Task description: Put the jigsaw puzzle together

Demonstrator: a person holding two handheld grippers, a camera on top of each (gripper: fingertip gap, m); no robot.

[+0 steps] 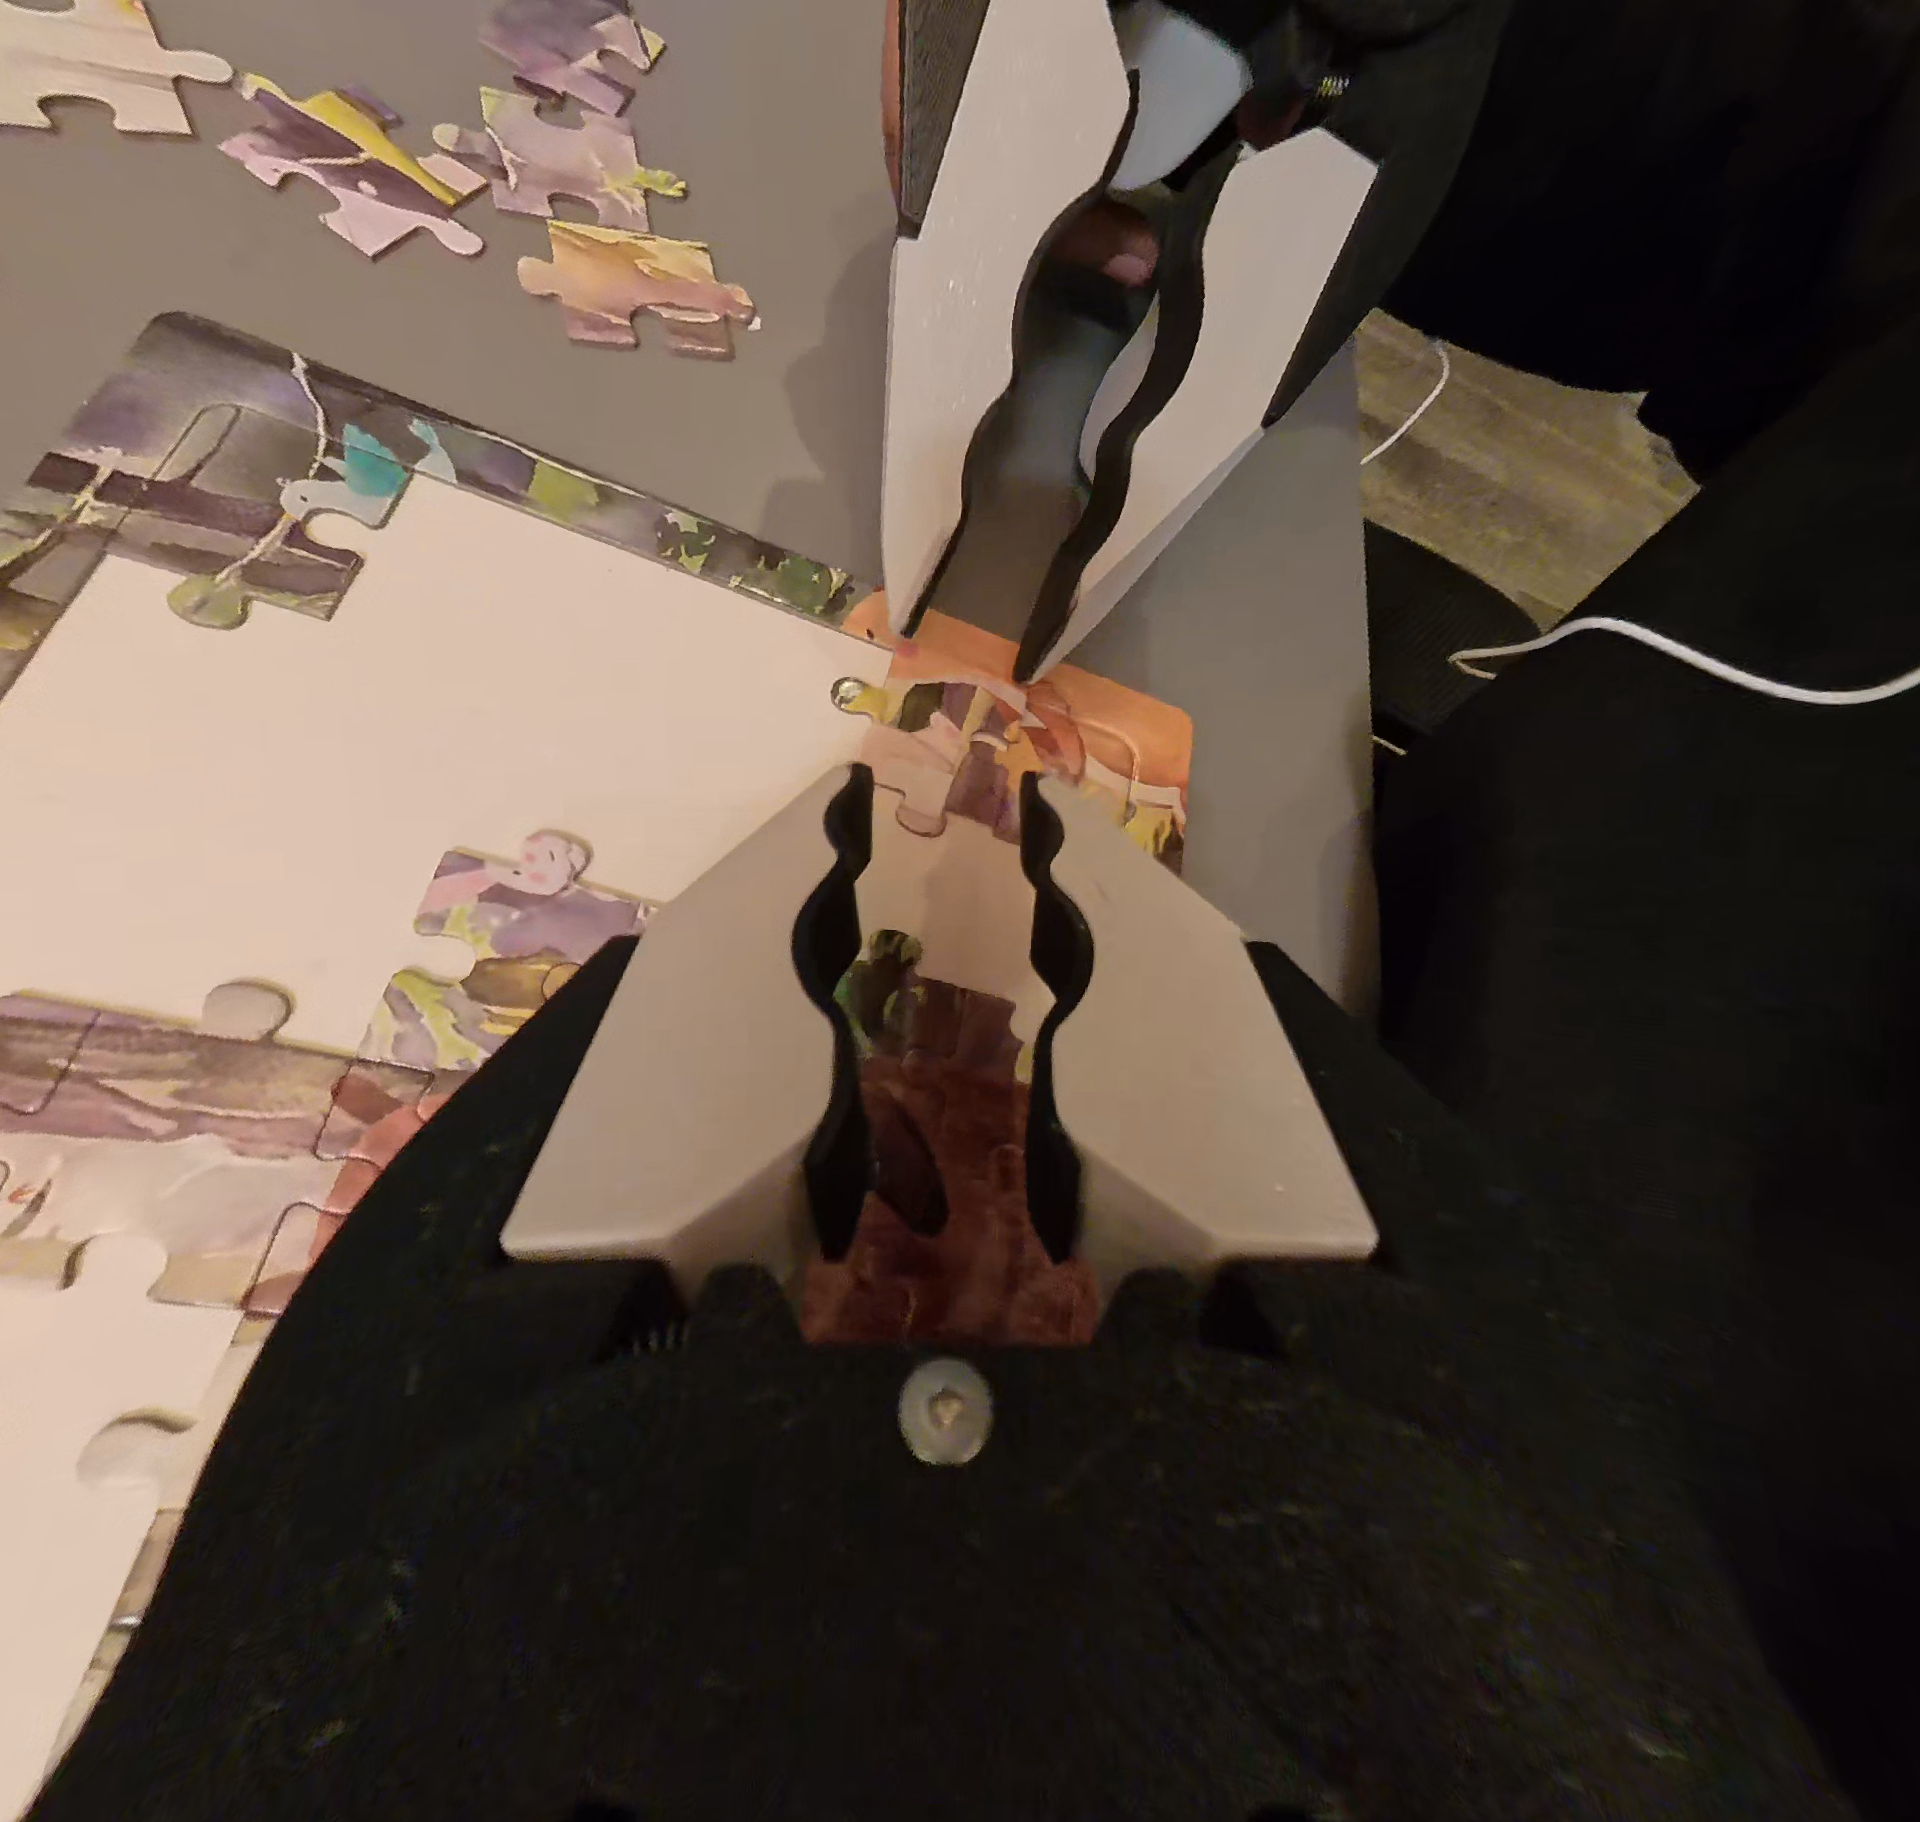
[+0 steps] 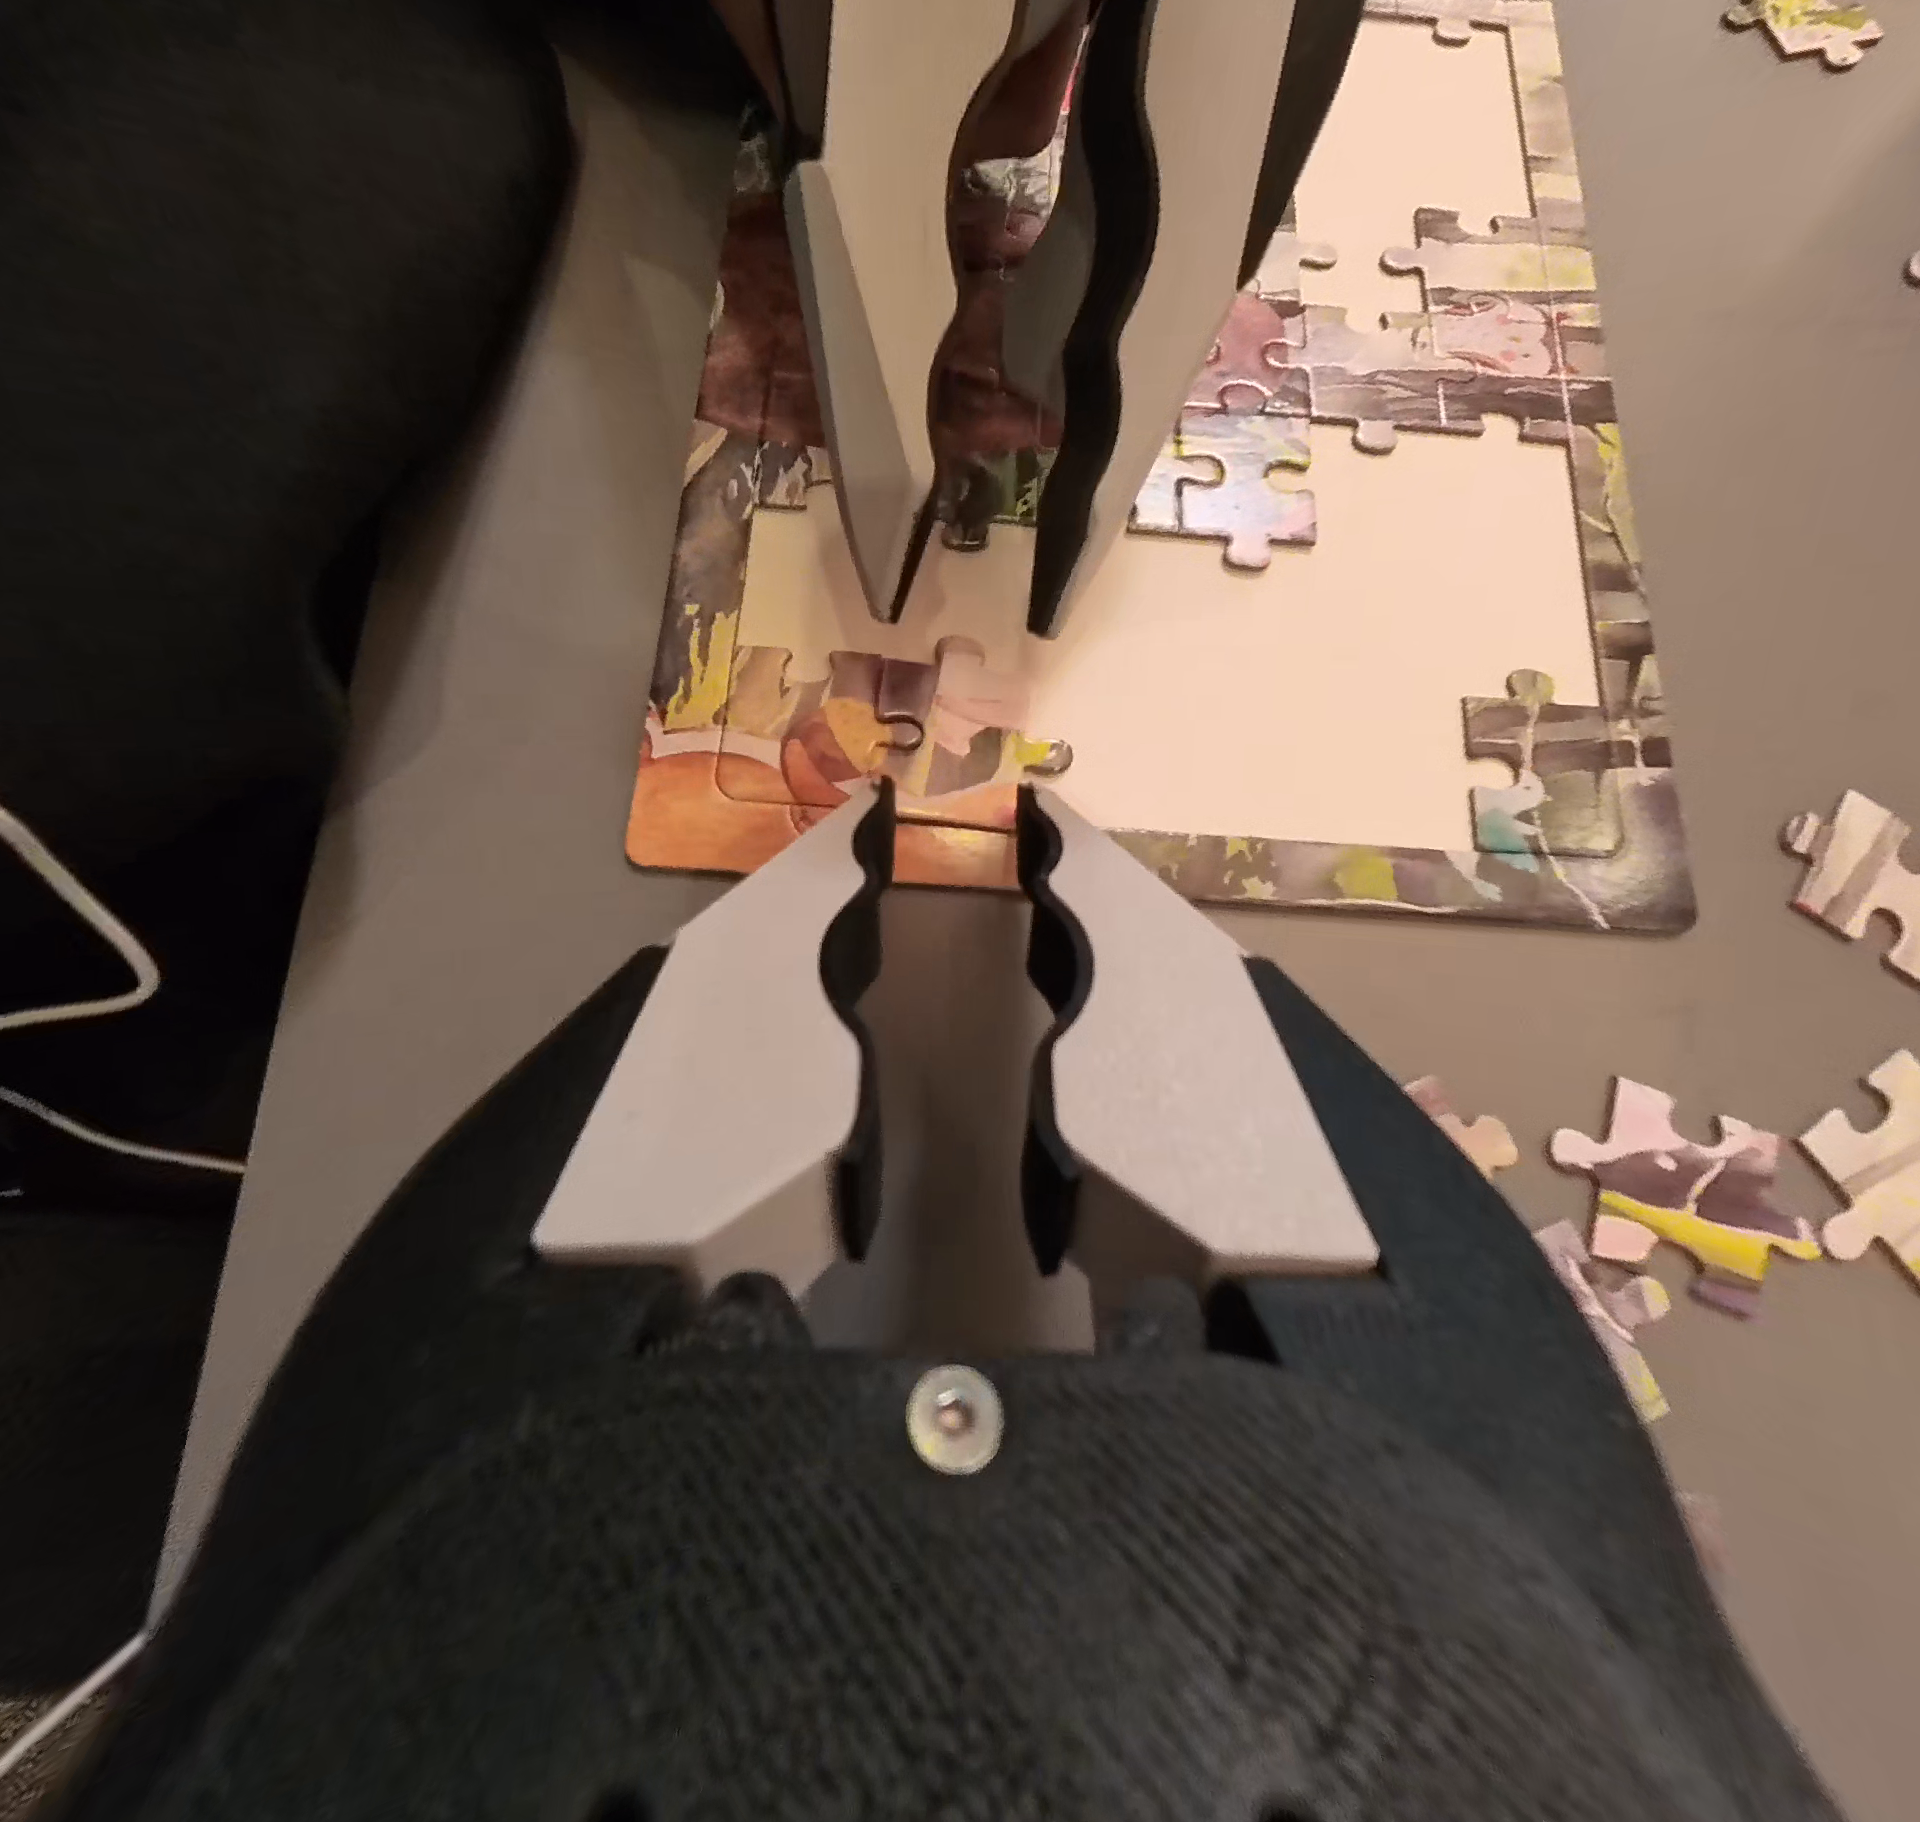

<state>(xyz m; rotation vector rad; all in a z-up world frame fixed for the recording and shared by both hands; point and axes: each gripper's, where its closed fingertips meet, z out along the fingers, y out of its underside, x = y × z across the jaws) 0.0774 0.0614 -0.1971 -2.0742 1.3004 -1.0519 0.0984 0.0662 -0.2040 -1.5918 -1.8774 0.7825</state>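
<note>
The puzzle tray [image 1: 468, 733] has a cream base and a printed border, and is partly filled along its edges. It also shows in the right wrist view [image 2: 1299, 681]. A pale purple and orange piece [image 1: 956, 723] lies at the tray's orange corner, joined to its neighbours; it shows in the right wrist view too [image 2: 966, 723]. My left gripper [image 1: 943, 780] is open and empty, with its tips just short of that piece. My right gripper [image 2: 954, 790] is open and empty, facing it from the opposite side with its tips at the tray border. Each gripper shows in the other's view [image 1: 969, 655] [image 2: 968, 624].
Several loose pieces [image 1: 592, 151] lie on the grey table beyond the tray, and they show at the right in the right wrist view [image 2: 1683, 1180]. The table edge runs close beside the orange corner. A white cable [image 1: 1662, 650] lies on dark fabric past that edge. Less than 4 cm separates the two grippers' tips.
</note>
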